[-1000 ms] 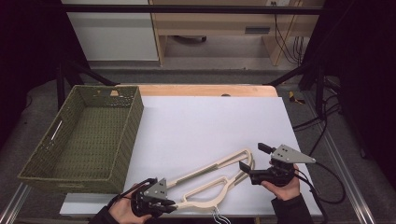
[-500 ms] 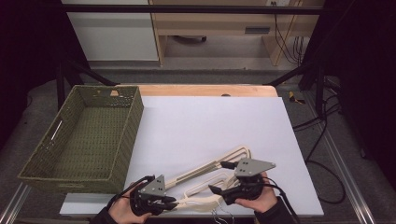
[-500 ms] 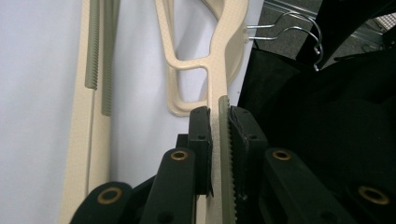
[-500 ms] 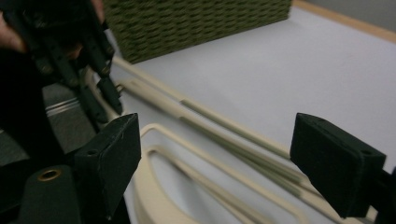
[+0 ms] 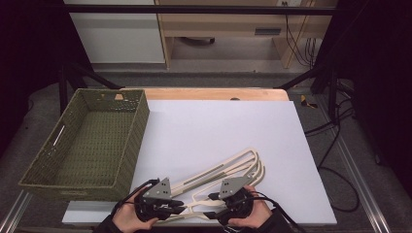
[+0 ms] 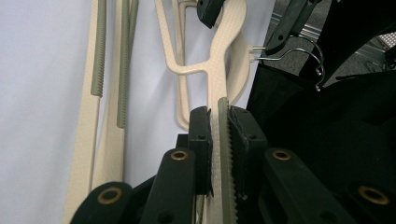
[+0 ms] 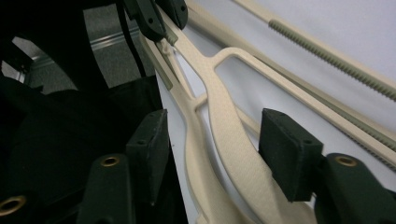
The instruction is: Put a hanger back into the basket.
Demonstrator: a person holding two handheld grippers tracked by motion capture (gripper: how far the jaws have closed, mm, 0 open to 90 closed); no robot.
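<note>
Two or three cream hangers (image 5: 228, 167) lie stacked on the white board, hooks toward the front edge. My left gripper (image 5: 167, 206) is shut on one hanger arm (image 6: 219, 84) with a green ribbed strip, the pads (image 6: 201, 140) pressing both sides (image 6: 218, 112). My right gripper (image 5: 216, 208) sits just right of it, by the hangers' neck. In the right gripper view its jaws (image 7: 215, 119) straddle the cream neck (image 7: 229, 135) and have just been closing; gaps remain at both pads (image 7: 287, 149).
A green wicker basket (image 5: 138, 121) stands empty at the left of the board. The board's front edge (image 5: 291, 221) runs just beyond my hands. Metal hanger hooks (image 6: 308, 51) stick out past that edge. Cables trail off the table's right side.
My right gripper has moved left and toward the front edge, from the hangers' right end to their neck beside the left gripper, and its jaws have narrowed. The left gripper has stayed put.
</note>
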